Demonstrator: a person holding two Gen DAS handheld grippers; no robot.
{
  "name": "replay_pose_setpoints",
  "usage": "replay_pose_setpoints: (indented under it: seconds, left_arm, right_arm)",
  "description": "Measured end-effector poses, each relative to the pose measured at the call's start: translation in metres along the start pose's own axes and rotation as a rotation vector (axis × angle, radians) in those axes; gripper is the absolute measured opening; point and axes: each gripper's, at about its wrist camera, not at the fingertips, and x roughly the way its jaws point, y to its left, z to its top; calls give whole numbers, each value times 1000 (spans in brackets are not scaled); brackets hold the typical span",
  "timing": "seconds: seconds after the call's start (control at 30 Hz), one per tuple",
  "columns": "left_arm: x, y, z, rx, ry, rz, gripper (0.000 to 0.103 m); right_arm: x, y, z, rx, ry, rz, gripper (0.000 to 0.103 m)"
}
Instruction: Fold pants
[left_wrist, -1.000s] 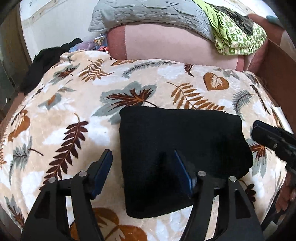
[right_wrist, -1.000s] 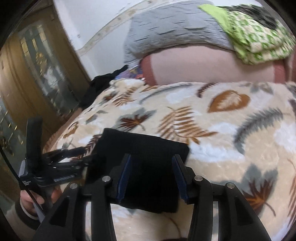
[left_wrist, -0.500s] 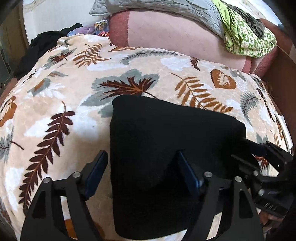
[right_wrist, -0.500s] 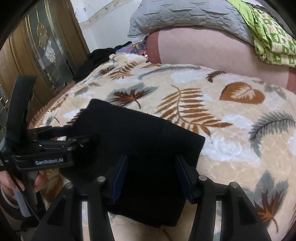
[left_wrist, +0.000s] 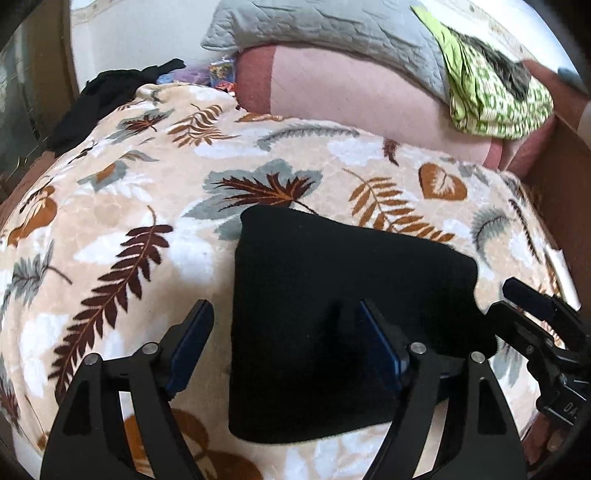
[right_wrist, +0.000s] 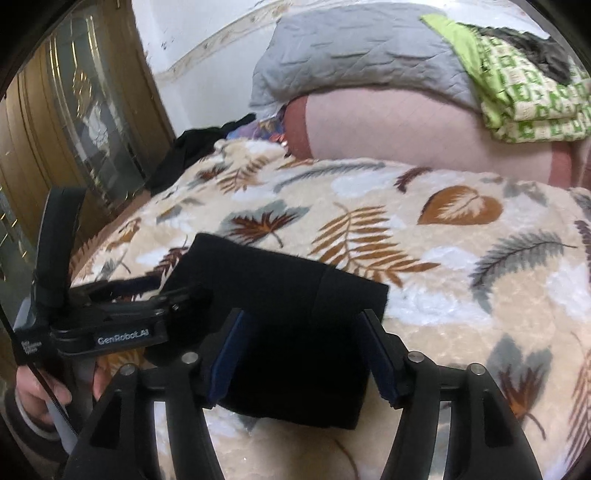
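Observation:
The black pants (left_wrist: 332, 306) lie folded into a compact rectangle on the leaf-print blanket (left_wrist: 122, 206); they also show in the right wrist view (right_wrist: 280, 325). My left gripper (left_wrist: 284, 343) is open over the pants' near left edge, its left finger over the blanket and its right finger over the cloth. My right gripper (right_wrist: 301, 350) is open over the pants' near right part and holds nothing. The right gripper shows at the right edge of the left wrist view (left_wrist: 532, 317). The left gripper shows at the left of the right wrist view (right_wrist: 122, 314).
A pink bolster (left_wrist: 351, 88) with a grey quilt (left_wrist: 332, 26) and a green patterned cloth (left_wrist: 491, 92) lies at the far end. A dark garment (left_wrist: 96, 99) lies at the far left corner. A wooden door (right_wrist: 74, 110) stands at the left. A brown board (left_wrist: 561, 177) borders the right.
Both grippers have drawn back a little from the folded pants, which look smaller in both views. The pants have stayed in place and both jaws have stayed open.

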Motion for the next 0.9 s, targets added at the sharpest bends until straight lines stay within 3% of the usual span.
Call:
replay_pose_setpoints:
  seconds: [0.2, 0.57, 0.9]
  left_arm:
    - [-25, -6, -13, 14, -58, 46, 79]
    - [-58, 1, -29, -38, -95, 47, 79]
    - [-73, -5, -36, -20, -111, 63, 79]
  right_arm:
    - [-12, 8, -6, 13, -15, -17, 74]
    - [-32, 26, -13, -4, -50, -32, 75]
    - [-45, 30, -19, -7, -57, -32, 76]
